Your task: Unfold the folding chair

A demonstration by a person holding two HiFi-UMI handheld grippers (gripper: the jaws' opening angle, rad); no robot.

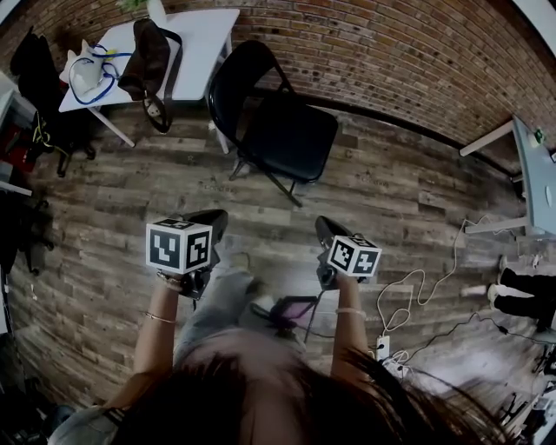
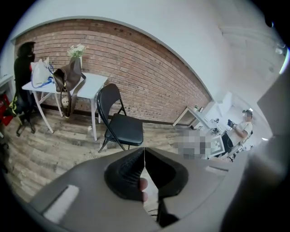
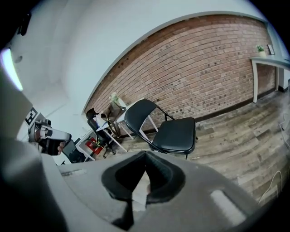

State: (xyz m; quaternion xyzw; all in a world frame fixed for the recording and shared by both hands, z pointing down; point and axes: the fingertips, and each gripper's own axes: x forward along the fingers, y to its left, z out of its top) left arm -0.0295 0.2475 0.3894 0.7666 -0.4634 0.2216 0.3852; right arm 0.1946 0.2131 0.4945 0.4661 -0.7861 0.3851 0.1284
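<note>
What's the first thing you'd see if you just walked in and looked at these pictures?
A black folding chair stands open on the wood floor in front of the brick wall. Nearer the camera, the left gripper and right gripper are held side by side, both shut and empty. A brown bag lies on the white table left of the chair.

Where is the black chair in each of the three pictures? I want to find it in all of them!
Head view: the folding chair stands open near the top, just left of the middle, right of the white table.
Left gripper view: left of the middle, right next to that table.
Right gripper view: around the middle.
Shared landmark: the brick wall behind the chair.
</note>
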